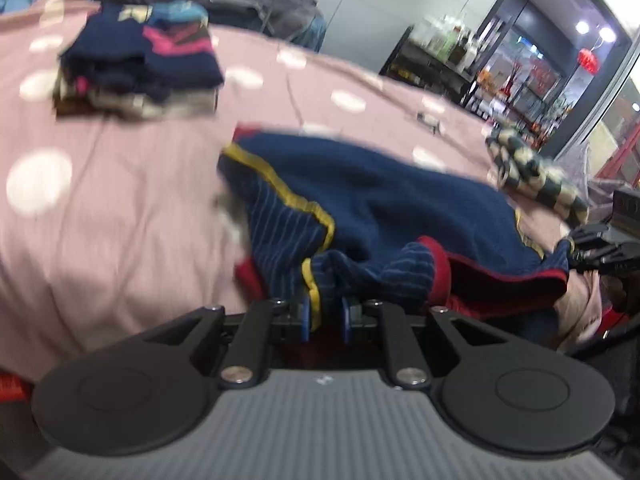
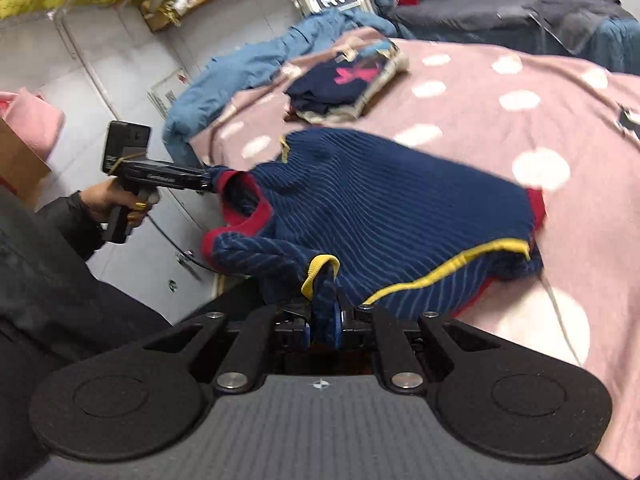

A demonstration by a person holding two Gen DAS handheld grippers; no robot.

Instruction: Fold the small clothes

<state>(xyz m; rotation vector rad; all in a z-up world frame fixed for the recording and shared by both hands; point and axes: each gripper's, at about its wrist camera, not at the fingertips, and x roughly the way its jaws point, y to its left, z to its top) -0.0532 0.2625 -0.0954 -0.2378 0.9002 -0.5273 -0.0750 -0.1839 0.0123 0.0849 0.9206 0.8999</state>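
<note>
Pink dotted bed [image 2: 500, 148]: striped navy garment [image 2: 380, 220] at centre, folded stack [image 2: 344, 88] upper centre, blue cloth [image 2: 248, 68] upper left.

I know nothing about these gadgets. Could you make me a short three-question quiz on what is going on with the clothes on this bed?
1. True or false: the navy striped knitted garment with red and yellow trim is held by both the left gripper and the right gripper.
2. What lies further back on the pink blanket with white dots?
A. a stack of folded dark clothes
B. a pair of shoes
C. an open book
3. Fill in: the light blue cloth hangs over the blanket's ____.

Key: 1 true; 2 A; 3 edge.
</note>
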